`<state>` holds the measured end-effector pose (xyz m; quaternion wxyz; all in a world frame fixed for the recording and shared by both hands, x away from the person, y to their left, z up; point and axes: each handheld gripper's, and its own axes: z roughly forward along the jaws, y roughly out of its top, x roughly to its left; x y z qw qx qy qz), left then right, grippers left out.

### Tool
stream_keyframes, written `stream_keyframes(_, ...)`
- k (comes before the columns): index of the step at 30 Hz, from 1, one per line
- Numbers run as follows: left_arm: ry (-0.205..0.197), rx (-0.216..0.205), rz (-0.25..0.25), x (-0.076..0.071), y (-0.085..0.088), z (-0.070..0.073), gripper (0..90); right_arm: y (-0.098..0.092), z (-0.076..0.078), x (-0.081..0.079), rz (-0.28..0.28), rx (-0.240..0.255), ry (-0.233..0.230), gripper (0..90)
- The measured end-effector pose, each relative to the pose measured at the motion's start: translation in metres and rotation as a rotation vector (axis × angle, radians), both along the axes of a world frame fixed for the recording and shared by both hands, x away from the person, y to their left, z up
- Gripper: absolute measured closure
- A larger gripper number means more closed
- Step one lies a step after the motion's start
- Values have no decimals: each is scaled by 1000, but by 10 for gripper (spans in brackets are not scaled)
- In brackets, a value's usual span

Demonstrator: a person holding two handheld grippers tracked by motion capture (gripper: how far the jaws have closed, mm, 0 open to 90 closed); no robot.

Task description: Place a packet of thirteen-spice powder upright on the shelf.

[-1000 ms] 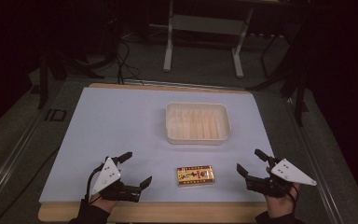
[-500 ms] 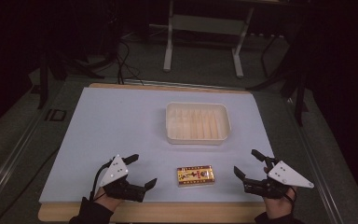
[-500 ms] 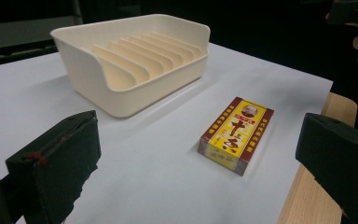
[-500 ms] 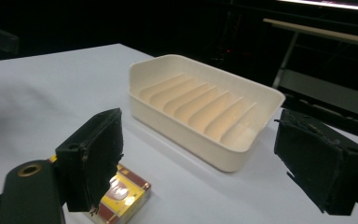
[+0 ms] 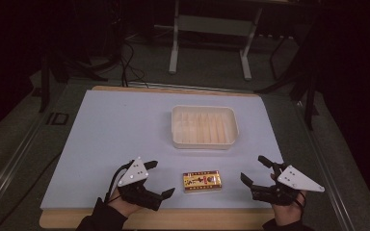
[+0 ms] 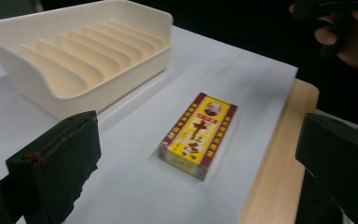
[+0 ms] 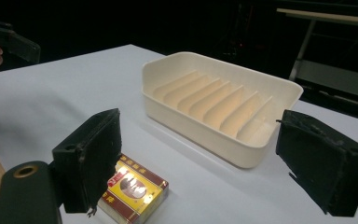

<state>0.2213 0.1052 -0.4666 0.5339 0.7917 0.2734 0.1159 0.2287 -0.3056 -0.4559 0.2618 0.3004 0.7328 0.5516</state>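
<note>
Left claw [image 5: 156, 179] and right claw [image 5: 256, 171] both gape wide and empty, resting low at the near desk [image 5: 106, 130] edge, flanking the small yellow-and-red box [image 5: 202, 181], which lies flat between them, apart from both; this looks like a staged start, with either claw free to take it. The cream ribbed tray [image 5: 203, 126] sits empty behind the box, near desk centre, likely the drop target. Left gripper view shows the box's printed top [image 6: 199, 133] clearly; right gripper view has the box half hidden behind its own jaw, but shows the tray's [image 7: 223, 105] ribs best.
</note>
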Motion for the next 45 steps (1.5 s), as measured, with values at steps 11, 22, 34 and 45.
stream_keyframes(11,-5,55,-61,8,-21,8,7,1,-2,1,26,7,3,140)
stream_keyframes(22,-10,87,-129,18,-44,5,7,2,-3,1,56,15,22,140)
stream_keyframes(34,0,110,-172,27,-63,-3,13,3,-2,0,66,7,-1,138)
stream_keyframes(45,-6,150,-213,37,-79,-12,38,4,-2,-1,77,3,-2,139)
